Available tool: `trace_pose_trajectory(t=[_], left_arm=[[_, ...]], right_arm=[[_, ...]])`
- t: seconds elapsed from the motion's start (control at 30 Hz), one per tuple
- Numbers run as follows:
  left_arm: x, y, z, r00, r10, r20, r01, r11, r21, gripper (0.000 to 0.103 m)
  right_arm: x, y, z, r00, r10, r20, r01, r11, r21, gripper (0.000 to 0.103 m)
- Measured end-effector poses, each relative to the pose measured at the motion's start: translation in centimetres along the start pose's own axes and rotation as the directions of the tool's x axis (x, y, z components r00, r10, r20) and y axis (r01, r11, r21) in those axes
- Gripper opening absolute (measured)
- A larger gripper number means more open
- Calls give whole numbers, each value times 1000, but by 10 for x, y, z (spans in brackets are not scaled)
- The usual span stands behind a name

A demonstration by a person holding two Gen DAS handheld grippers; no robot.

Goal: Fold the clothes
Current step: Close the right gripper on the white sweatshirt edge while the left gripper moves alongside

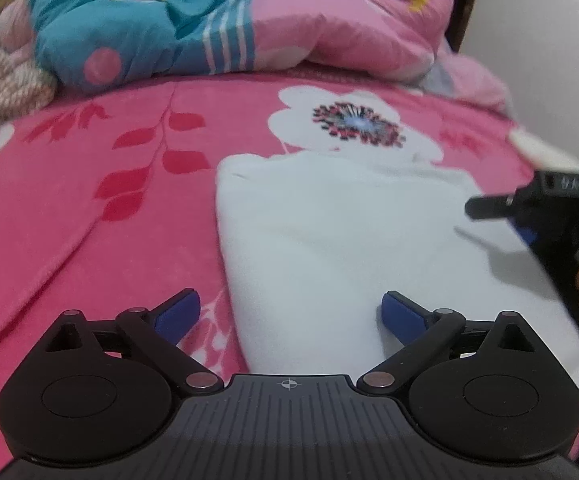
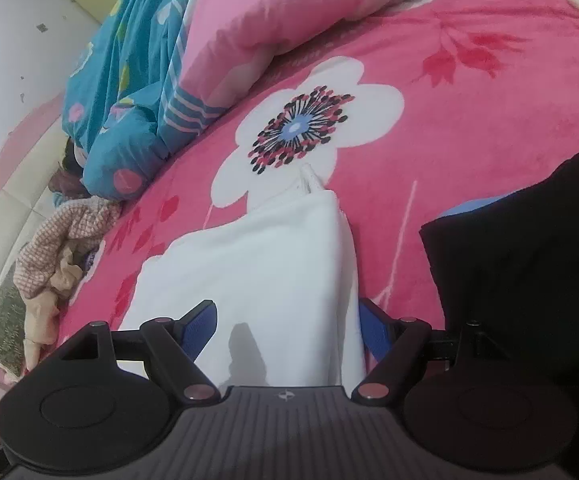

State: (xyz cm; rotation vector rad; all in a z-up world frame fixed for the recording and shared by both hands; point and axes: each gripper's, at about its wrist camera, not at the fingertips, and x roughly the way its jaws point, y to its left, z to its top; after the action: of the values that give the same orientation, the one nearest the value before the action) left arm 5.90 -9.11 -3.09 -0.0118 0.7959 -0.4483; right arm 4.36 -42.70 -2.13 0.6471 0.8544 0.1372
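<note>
The left gripper is held wide open, blue pads spread apart, with nothing pinched. One pad sits over the pink bedspread, the other over the near edge of the white garment.

The right gripper is spread too, straddling the near end of that same white garment; whether the pads actually touch the cloth can't be told.

The garment is laid flat on the flowered bedspread, folded into a longish panel, layered edges showing along one side. A dark piece of cloth is seen just beside it. Further back, a pink and teal quilt is bunched up, with a checked fabric pile off at the bed's edge.
</note>
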Motion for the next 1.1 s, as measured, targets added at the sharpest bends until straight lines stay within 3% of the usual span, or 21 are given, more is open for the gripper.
trace_pose_trajectory(t=[0.1, 0.3, 0.57, 0.87, 1.1], left_arm=[[-4, 13, 0, 999, -45, 25, 46, 997, -60, 96], [11, 29, 1, 995, -95, -23, 90, 984, -151, 86], [11, 27, -1, 994, -106, -26, 102, 986, -134, 80], [13, 27, -1, 992, -121, -31, 116, 986, -122, 79], [14, 25, -2, 993, -116, -32, 112, 988, -108, 79]], right_arm=[[6, -3, 4, 1000, 18, 3, -18, 1000, 10, 78], [20, -10, 10, 997, 79, 19, -80, 996, 51, 79], [12, -11, 4, 989, 139, -44, -137, 990, 34, 72], [33, -22, 17, 980, 193, -45, -186, 975, 117, 66], [38, -32, 18, 975, 222, -22, -217, 967, 137, 50]])
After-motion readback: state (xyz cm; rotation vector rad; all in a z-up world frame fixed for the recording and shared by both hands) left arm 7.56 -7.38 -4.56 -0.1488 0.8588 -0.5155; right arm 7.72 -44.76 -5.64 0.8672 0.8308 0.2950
